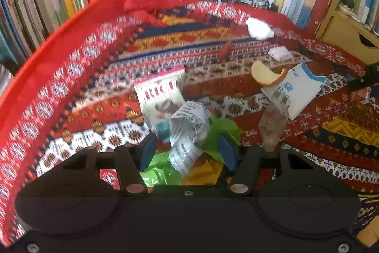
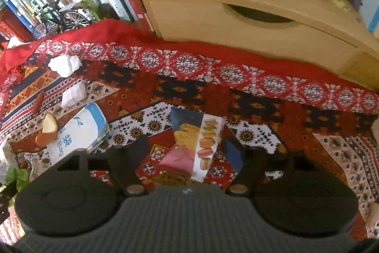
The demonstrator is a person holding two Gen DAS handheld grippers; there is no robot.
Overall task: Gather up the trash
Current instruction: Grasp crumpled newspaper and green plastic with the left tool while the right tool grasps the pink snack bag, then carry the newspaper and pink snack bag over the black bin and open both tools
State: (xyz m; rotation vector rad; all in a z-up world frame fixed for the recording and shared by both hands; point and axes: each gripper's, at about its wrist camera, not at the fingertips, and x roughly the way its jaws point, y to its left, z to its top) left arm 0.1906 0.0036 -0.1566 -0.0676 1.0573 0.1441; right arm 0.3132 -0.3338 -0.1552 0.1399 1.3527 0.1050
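In the left wrist view my left gripper [image 1: 188,151] points down over a heap of litter on the patterned red cloth [image 1: 99,77]. A crumpled printed receipt [image 1: 187,132] and a green wrapper [image 1: 222,127] lie between its blue pads [image 1: 148,151]. The left pad stands apart from the paper, so the gripper is open. In the right wrist view my right gripper [image 2: 189,151] is open astride a flat wrapper printed with macarons [image 2: 196,146], and a gap shows at the left finger. A pink-and-white snack packet [image 1: 161,96] lies just behind the receipt.
More litter lies about: a white-and-blue bag [image 2: 78,134], an orange peel piece [image 2: 47,132], a crumpled tissue [image 2: 64,64], a folded tissue [image 2: 73,94], a clear wrapper [image 1: 272,127]. A wooden box [image 2: 260,23], books and a model bicycle [image 2: 59,18] line the back.
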